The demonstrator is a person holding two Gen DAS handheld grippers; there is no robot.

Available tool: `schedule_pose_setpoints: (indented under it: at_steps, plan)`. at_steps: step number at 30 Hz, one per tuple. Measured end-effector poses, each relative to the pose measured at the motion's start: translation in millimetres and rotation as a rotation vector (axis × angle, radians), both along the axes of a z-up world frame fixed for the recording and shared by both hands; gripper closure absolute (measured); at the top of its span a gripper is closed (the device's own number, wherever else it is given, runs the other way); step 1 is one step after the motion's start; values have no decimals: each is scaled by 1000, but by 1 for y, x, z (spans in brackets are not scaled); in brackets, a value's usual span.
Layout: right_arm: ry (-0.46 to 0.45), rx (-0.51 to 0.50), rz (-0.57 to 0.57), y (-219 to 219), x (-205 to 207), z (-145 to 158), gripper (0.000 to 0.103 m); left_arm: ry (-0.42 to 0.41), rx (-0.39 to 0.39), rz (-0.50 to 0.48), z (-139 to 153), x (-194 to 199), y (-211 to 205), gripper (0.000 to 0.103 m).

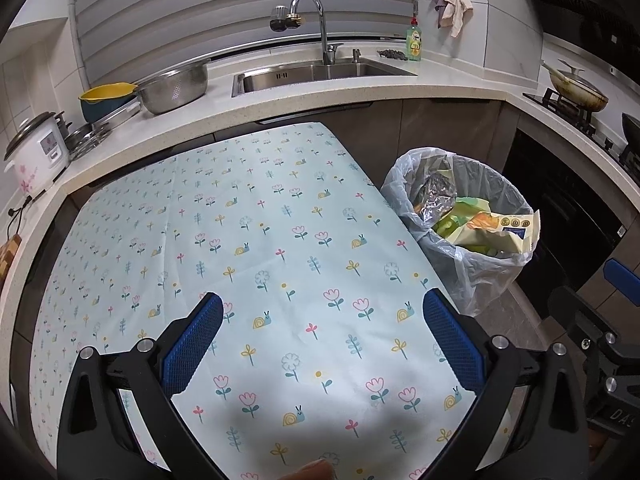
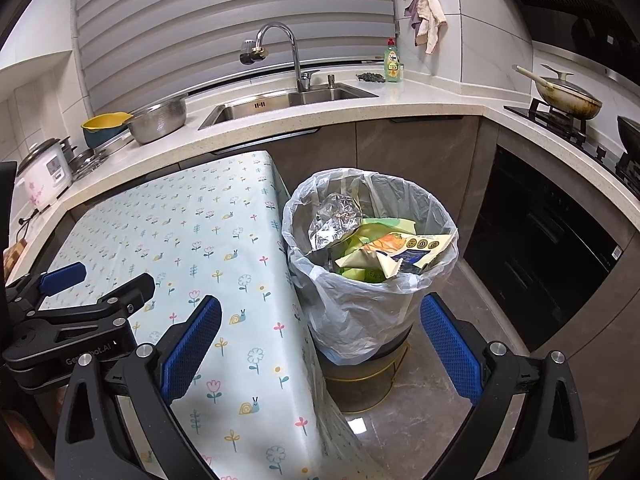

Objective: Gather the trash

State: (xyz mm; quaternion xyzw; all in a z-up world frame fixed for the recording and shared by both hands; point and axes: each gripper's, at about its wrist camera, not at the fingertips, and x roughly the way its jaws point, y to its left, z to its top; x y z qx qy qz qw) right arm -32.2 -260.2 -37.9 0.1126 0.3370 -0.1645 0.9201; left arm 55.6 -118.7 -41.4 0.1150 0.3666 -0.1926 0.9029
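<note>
While both tools hang with their blue pads spread apart and nothing between them, the job looks close to finished. The left tool hovers over the flowered cloth on the counter, and the right tool sits over the counter's right edge, in front of the bin. No wrapper or scrap shows anywhere on the cloth in either view. The bin stands on the floor just beside the counter, lined with a clear plastic bag and heaped with crumpled foil, green and yellow wrappers and a printed snack packet. What may be left, I judge, is tying off the bag; any litter outside these views cannot be ruled out.
</note>
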Motion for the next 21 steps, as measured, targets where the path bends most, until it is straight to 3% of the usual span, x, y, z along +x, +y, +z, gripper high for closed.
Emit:
schedule_pose_setpoints:
  at_steps: [21]
  plan:
    - [10, -7, 1, 3, 2, -6, 7, 4, 6, 6, -2, -1, -2, 7]
